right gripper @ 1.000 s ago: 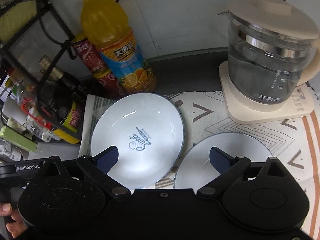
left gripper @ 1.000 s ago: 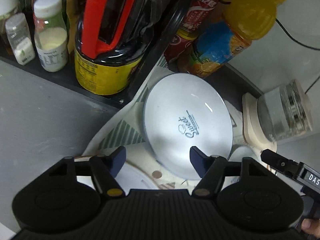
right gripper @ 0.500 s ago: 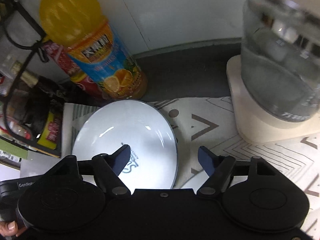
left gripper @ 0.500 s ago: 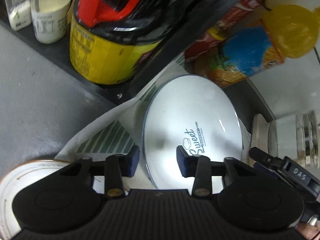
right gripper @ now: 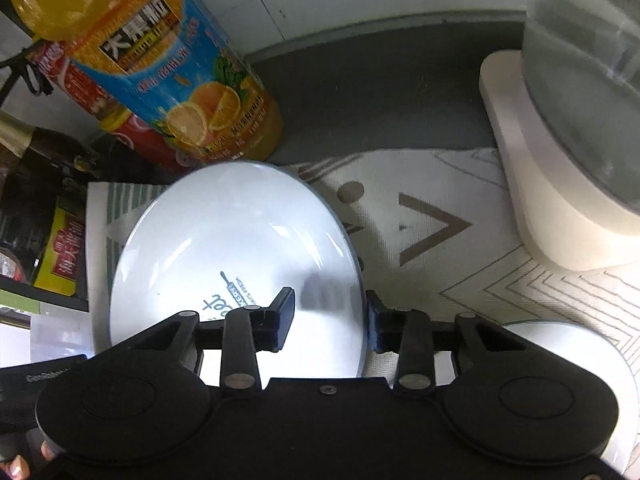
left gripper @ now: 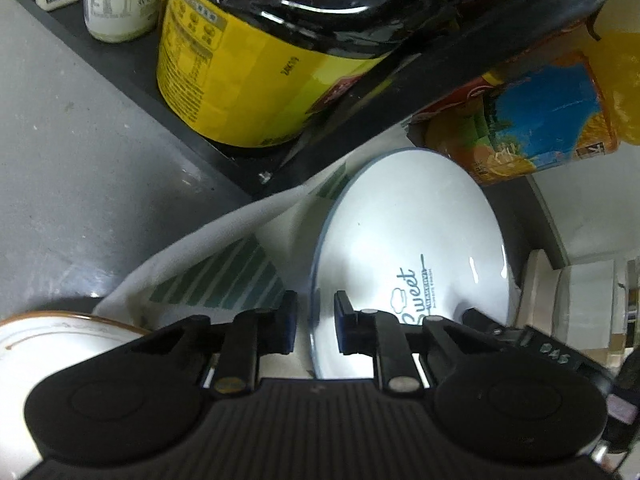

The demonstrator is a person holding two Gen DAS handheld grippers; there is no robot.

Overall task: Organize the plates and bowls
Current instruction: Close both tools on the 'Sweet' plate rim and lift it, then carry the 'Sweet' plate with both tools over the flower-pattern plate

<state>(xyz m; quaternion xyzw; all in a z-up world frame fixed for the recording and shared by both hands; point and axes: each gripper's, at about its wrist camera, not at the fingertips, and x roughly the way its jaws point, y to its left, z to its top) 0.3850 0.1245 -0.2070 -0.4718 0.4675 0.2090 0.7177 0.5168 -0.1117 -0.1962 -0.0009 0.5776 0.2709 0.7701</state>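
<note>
Two grippers, one plate between them. Far left, left wrist view: gold-rimmed white dish point(left gripper: 60, 344), partly hidden behind the tool body, on the grey tabletop point(left gripper: 80, 160). Behind it, black shelf point(left gripper: 132, 60) carrying small white jars and a yellow-labelled dark jug point(left gripper: 240, 72). Next, green-striped cloth point(left gripper: 224, 280), one corner lapping off the mat. Left gripper point(left gripper: 315, 328): jaws narrow and closing, straddling the near-left rim of the white plate point(left gripper: 400, 240); whether the pads already press the rim cannot be told. The plate, printed "Sweet", lies flat on the cloth and patterned mat point(right gripper: 420, 216), just in front of the orange juice bottle point(right gripper: 176, 72) and a red can. Right gripper point(right gripper: 330, 322): jaws closing from a middling gap, one finger over the plate's face, the other outside the right rim, rim between them, pads seemingly not yet seated. Further right: second pale plate point(right gripper: 576, 360) at the lower edge, and the kettle on its cream base point(right gripper: 532, 184). Handling note, as judgement: the step in hand is a two-sided pinch on the plate's rim. Let both pairs close fully and evenly before lifting, keep the plate level, raise straight up to clear bottle and shelf, and avoid dragging the cloth; glazed ware may slip from a shallow bite.
</note>
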